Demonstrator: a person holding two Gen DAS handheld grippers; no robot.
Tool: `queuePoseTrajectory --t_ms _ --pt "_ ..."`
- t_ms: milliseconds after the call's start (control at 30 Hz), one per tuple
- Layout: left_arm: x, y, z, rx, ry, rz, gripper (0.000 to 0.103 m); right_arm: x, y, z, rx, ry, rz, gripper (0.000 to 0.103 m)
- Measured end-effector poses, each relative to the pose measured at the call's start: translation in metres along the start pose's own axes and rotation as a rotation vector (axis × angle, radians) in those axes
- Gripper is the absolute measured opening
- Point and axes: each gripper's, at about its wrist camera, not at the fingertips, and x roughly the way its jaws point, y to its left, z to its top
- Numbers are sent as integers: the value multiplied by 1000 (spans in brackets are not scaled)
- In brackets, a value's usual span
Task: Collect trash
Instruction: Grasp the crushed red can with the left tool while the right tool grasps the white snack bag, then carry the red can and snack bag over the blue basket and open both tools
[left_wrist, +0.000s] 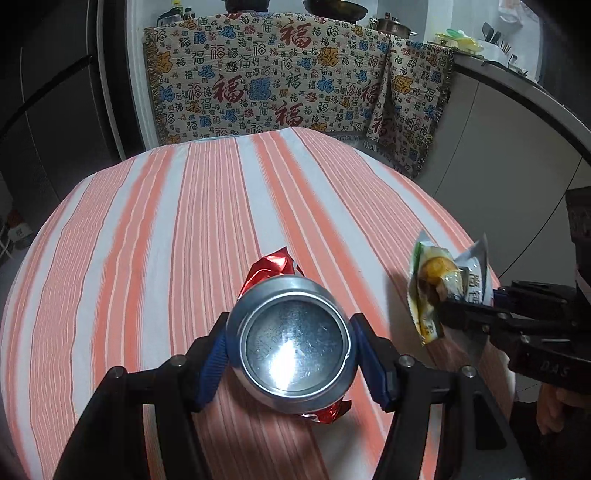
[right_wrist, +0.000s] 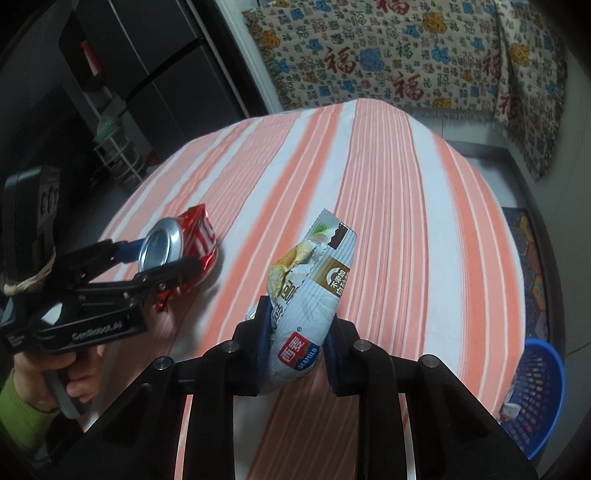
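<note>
A crushed red can with a silver base lies on its side between the blue pads of my left gripper, which is shut on it just above the striped tablecloth. The can also shows in the right wrist view, held by the left gripper. My right gripper is shut on a pale blue snack wrapper and holds it above the table. In the left wrist view the wrapper hangs at the right, pinched by the right gripper.
A blue plastic basket stands on the floor at the table's right side. A patterned cloth covers furniture behind the table. A dark fridge stands at the left. Kitchen counter with pots at the back right.
</note>
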Motion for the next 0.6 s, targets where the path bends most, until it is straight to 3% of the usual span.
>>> queuePoseTrajectory --t_ms 600 --pt "-28 -34 -10 46 -56 26 65 -17 -1 -4 -20 -43 29 24"
